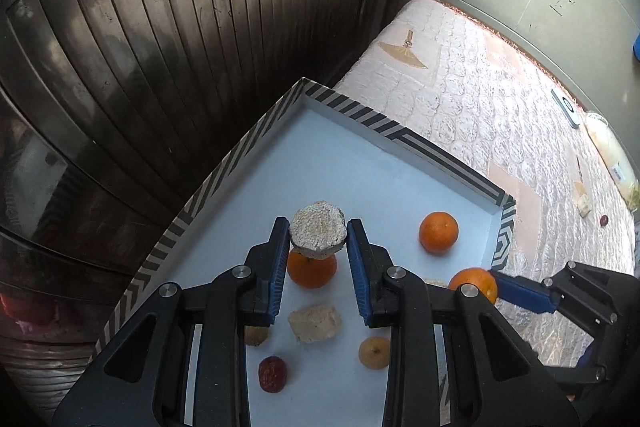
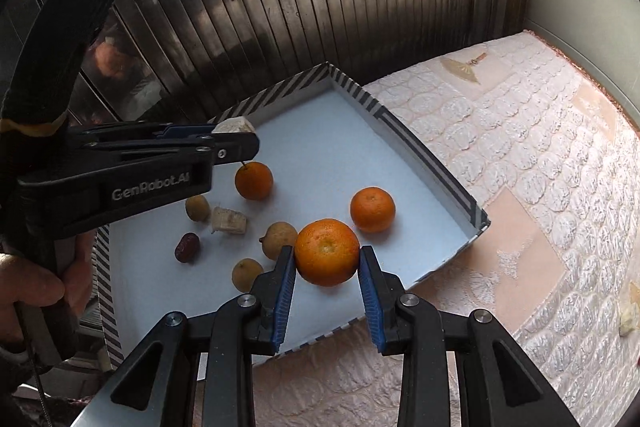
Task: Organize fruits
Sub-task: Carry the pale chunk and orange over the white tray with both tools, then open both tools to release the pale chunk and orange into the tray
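Note:
A white tray [image 1: 348, 115] with a striped rim lies on the bed. My left gripper [image 1: 318, 231] is shut on a pale, rough cut piece of fruit [image 1: 318, 229], held above an orange [image 1: 311, 270] in the tray. My right gripper [image 2: 327, 255] is shut on another orange [image 2: 327, 251] over the tray's [image 2: 420, 155] near right part. In the tray lie two oranges [image 2: 253, 181] [image 2: 372, 209], a pale chunk [image 2: 229, 220], a dark red date [image 2: 187, 247] and several small tan fruits [image 2: 278, 238]. The left gripper [image 2: 234, 131] shows at the left of the right wrist view.
A dark slatted metal shutter [image 1: 180, 27] stands behind the tray. The quilted pink mattress [image 1: 480, 115] stretches right, with a phone [image 1: 565, 107], a bottle [image 1: 608, 147] and small scraps [image 1: 584, 203] near the wall. A hand [image 2: 28, 287] grips the left tool.

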A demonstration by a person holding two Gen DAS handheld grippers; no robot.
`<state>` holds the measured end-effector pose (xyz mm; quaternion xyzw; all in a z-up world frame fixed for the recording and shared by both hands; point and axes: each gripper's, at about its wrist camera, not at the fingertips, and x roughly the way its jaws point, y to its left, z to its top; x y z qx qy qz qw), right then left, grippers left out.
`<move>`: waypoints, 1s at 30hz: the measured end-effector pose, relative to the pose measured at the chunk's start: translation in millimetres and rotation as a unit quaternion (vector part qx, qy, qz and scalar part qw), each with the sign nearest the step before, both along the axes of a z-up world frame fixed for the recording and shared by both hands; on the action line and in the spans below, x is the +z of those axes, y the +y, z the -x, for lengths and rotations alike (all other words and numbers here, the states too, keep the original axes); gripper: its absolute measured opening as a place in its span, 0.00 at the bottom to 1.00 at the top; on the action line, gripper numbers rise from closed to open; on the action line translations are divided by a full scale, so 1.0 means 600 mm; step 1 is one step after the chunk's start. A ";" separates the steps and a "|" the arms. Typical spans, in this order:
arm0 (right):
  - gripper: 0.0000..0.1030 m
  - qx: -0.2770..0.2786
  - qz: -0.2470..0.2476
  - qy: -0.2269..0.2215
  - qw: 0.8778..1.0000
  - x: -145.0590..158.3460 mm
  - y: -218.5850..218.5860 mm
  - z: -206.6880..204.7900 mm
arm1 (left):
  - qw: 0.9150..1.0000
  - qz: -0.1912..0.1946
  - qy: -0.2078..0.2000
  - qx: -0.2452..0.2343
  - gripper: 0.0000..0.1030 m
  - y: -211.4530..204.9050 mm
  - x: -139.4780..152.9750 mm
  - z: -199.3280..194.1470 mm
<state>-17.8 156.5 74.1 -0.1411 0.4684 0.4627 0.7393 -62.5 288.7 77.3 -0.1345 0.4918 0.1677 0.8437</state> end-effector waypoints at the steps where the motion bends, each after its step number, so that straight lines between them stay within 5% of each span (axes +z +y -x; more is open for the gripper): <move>1: 0.30 0.005 0.001 0.003 1.000 -0.001 0.003 0.003 | 1.000 0.002 0.002 0.000 0.27 0.002 -0.004 -0.005; 30: 0.31 0.085 0.043 0.016 0.995 -0.052 0.055 0.055 | 0.999 0.017 0.045 -0.010 0.28 -0.002 -0.063 -0.066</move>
